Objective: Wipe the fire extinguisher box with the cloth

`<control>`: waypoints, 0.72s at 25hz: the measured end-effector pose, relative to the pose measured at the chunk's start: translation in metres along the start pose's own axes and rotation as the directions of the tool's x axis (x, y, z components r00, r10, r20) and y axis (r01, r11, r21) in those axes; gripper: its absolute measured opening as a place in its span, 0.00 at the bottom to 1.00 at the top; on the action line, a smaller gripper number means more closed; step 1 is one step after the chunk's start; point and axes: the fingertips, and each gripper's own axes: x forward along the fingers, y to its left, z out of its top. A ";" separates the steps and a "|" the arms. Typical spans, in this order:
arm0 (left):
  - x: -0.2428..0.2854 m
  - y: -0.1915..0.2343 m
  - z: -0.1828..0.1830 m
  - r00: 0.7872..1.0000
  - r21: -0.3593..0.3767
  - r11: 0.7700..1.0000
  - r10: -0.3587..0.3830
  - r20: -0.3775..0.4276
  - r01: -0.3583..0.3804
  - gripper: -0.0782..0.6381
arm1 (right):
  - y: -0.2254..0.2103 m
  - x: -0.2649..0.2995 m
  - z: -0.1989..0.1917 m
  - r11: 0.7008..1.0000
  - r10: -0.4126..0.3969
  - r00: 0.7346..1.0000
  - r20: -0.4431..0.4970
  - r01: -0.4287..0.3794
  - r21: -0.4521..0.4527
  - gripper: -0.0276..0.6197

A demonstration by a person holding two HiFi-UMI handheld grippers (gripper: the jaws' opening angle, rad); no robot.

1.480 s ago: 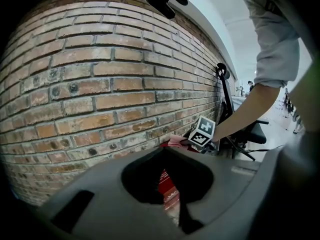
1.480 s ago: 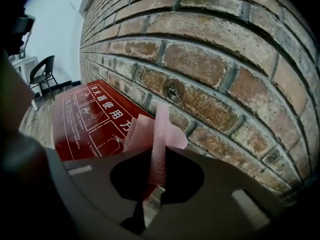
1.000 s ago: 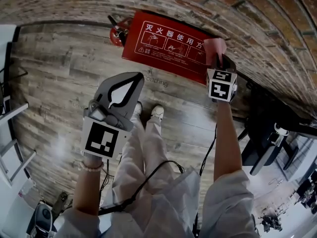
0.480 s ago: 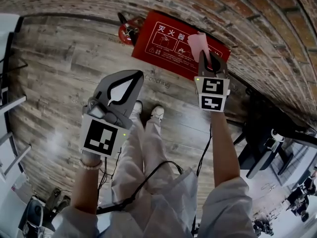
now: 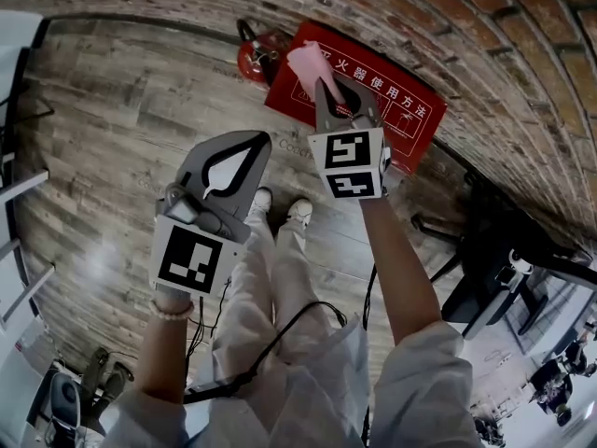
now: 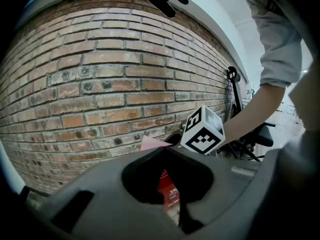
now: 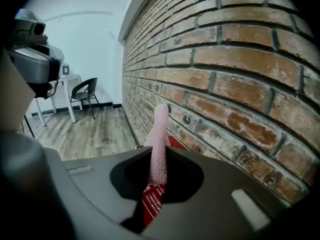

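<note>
The right gripper (image 5: 324, 90), jaws pinching the pink knitted cloth (image 5: 303, 62), has swept from the right end to the left end of the red fire extinguisher box (image 5: 415, 112) at the brick wall's foot, so wiping is under way, while the left gripper (image 5: 247, 147) hangs idle, jaws pressed together.

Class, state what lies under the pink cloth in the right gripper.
Under the pink knitted cloth, pinched in the right gripper, lies the red fire extinguisher box with white print. The patch directly beneath cloth and gripper is covered.
</note>
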 end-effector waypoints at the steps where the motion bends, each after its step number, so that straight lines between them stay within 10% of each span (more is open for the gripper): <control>1: -0.001 0.002 -0.001 1.000 0.001 1.000 0.001 0.000 -0.001 0.10 | 0.007 0.005 0.003 1.000 0.010 1.000 0.002 -0.010 -0.010 0.07; 18: -0.020 0.021 -0.018 1.000 -0.016 1.000 0.020 -0.011 -0.020 0.10 | 0.041 0.059 -0.037 1.000 0.013 0.989 -0.150 -0.016 -0.017 0.07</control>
